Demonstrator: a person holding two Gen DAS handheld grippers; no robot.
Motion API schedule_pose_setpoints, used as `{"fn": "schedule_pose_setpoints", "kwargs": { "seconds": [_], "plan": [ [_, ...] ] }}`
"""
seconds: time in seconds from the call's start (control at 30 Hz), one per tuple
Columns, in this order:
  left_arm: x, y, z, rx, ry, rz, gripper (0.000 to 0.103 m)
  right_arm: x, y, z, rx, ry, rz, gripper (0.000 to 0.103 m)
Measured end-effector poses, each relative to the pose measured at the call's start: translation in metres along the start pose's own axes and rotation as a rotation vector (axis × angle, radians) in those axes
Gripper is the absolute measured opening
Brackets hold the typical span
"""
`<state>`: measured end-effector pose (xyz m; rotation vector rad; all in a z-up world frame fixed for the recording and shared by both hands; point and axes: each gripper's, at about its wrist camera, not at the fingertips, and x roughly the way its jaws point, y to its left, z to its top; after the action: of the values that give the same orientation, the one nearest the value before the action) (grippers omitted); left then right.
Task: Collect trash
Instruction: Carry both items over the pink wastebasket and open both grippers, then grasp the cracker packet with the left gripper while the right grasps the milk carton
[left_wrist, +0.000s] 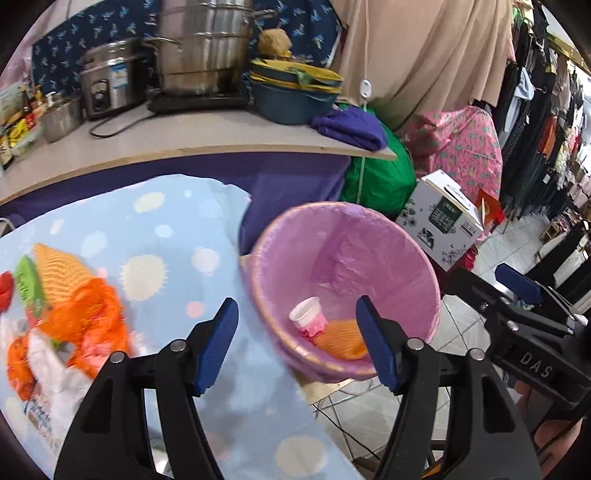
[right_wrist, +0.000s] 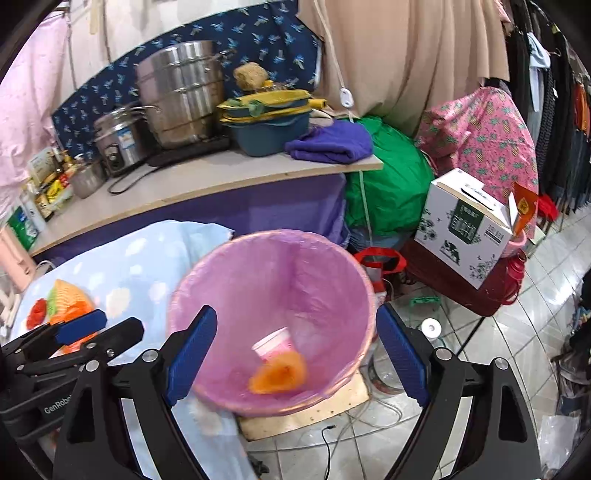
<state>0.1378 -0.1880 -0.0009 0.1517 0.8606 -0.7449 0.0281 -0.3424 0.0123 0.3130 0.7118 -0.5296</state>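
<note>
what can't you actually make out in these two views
- Left wrist view: the trash pile on the dotted cloth is motion-blurred and cut by the left edge; pieces cannot be counted.
- Right wrist view: the orange item in the pink-lined bin is blurred, kind unclear; it hides the paper cup base.
- Box print too small.

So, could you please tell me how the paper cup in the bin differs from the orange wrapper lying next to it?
The paper cup is white and pink, while the orange wrapper is plain orange. The cup keeps its stiff round shape and lies on its side; the wrapper is flat and crumpled. The cup sits farther from the cameras, the wrapper nearer. Both lie at the bottom of the pink-lined bin.
</note>
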Motion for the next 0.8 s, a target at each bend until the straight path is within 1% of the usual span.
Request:
{"fn": "schedule_pose_setpoints", "kwargs": {
  "seconds": [0.17,0.27,0.37,0.43,0.53,0.6,0.67,0.73,0.8],
  "plan": [
    [-0.037,0.032,-0.02,-0.034,-0.033,0.116,0.063,-0.021,0.036,-0.006,-0.069,-0.024,0.054,0.084],
    [-0.06,0.063,-0.038,-0.089,-0.04,0.188,0.069,-0.03,0.068,-0.017,-0.135,-0.023,0.096,0.084],
    [-0.078,0.101,-0.06,-0.162,-0.025,0.252,0.071,-0.033,0.099,-0.031,-0.198,-0.005,0.152,0.084],
    [-0.089,0.127,-0.077,-0.201,-0.009,0.309,0.072,-0.033,0.12,-0.042,-0.246,0.012,0.192,0.085],
    [-0.101,0.163,-0.103,-0.256,0.03,0.386,0.072,-0.031,0.153,-0.063,-0.322,0.041,0.268,0.085],
    [-0.106,0.185,-0.117,-0.31,0.057,0.394,0.072,-0.026,0.172,-0.076,-0.358,0.061,0.303,0.085],
    [-0.113,0.204,-0.134,-0.361,0.067,0.405,0.073,-0.02,0.189,-0.087,-0.387,0.087,0.34,0.085],
    [-0.119,0.221,-0.149,-0.405,0.073,0.418,0.077,-0.014,0.205,-0.097,-0.43,0.104,0.355,0.085],
    [-0.123,0.233,-0.161,-0.445,0.084,0.422,0.078,-0.01,0.219,-0.108,-0.477,0.114,0.364,0.085]
  ]
}}
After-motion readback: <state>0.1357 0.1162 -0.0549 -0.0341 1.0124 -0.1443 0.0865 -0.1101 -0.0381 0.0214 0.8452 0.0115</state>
